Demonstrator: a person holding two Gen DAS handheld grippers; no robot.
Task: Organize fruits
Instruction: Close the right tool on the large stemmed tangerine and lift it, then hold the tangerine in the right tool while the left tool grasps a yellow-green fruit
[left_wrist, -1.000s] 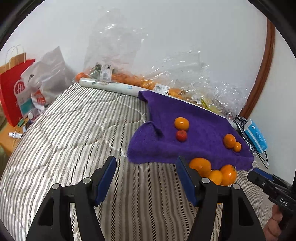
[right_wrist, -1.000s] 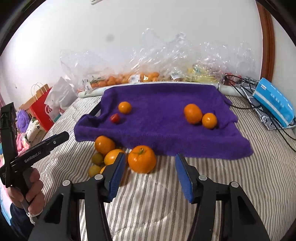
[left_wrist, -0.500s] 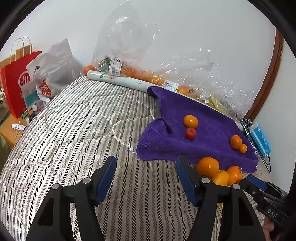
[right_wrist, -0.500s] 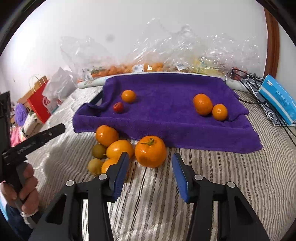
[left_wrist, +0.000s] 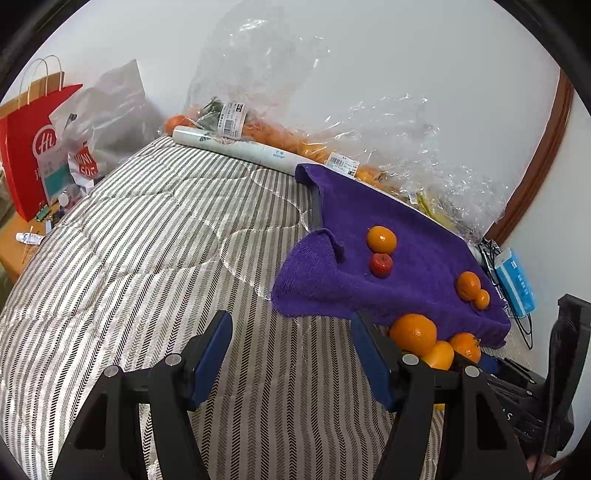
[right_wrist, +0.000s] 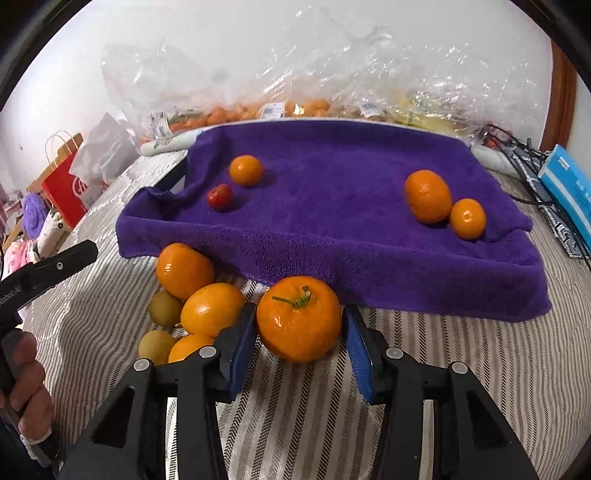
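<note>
Right gripper (right_wrist: 299, 332) straddles a large orange with a green stem (right_wrist: 298, 318), its blue pads against the fruit's two sides as far as the right wrist view shows, so it reads as clamped on that fruit. This orange is round, glossy and deep orange, and it sits on the striped bedspread (right_wrist: 461, 369) just in front of the near edge of the purple towel (right_wrist: 351, 192). Left gripper (left_wrist: 291, 354) hangs over bare bedspread with its jaws apart and nothing between them. Just left of the held orange lies a tight pile: two more oranges (right_wrist: 184, 270), a third partly hidden by the left pad, and two small yellow-green fruits (right_wrist: 165, 308), the nearest orange touching or nearly touching that pad. On the towel rest a small orange (right_wrist: 245, 170) with a small red fruit (right_wrist: 219, 196) beside it at the far left, and a larger orange (right_wrist: 428, 195) touching a smaller one (right_wrist: 468, 218) at the right. Beyond the towel, clear plastic bags (right_wrist: 295, 74) of produce line the wall; a red paper bag (left_wrist: 26, 147) stands far left, and a blue packet (right_wrist: 569, 188) with cables lies to the right.
</note>
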